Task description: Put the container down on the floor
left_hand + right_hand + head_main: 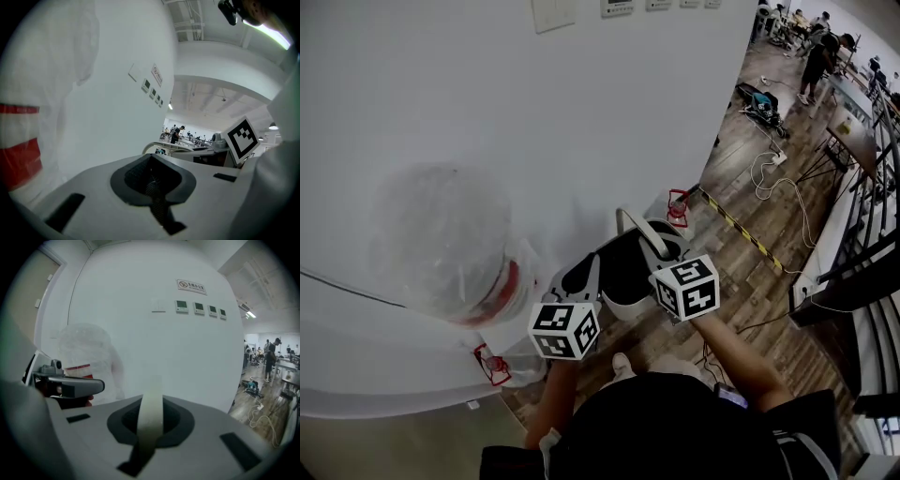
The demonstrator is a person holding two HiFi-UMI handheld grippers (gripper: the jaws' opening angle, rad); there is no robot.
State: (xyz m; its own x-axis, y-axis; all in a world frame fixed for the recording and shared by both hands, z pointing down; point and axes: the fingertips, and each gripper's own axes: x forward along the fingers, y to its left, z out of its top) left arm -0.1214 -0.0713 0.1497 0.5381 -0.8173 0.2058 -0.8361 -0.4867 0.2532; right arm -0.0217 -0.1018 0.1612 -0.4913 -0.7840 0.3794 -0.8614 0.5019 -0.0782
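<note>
Container (626,281) — half hidden behind left gripper (581,279) and right gripper (661,255); distant people (814,58) — too small

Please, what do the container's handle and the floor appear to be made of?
The container handle is a flat, cream, matte band bent in an arc, probably plastic or webbing. The floor shows brown planks with grain and seams: wood or wood-look laminate, slight sheen.

Bright even light; fisheye vignette (both gripper views); soft shadows.
</note>
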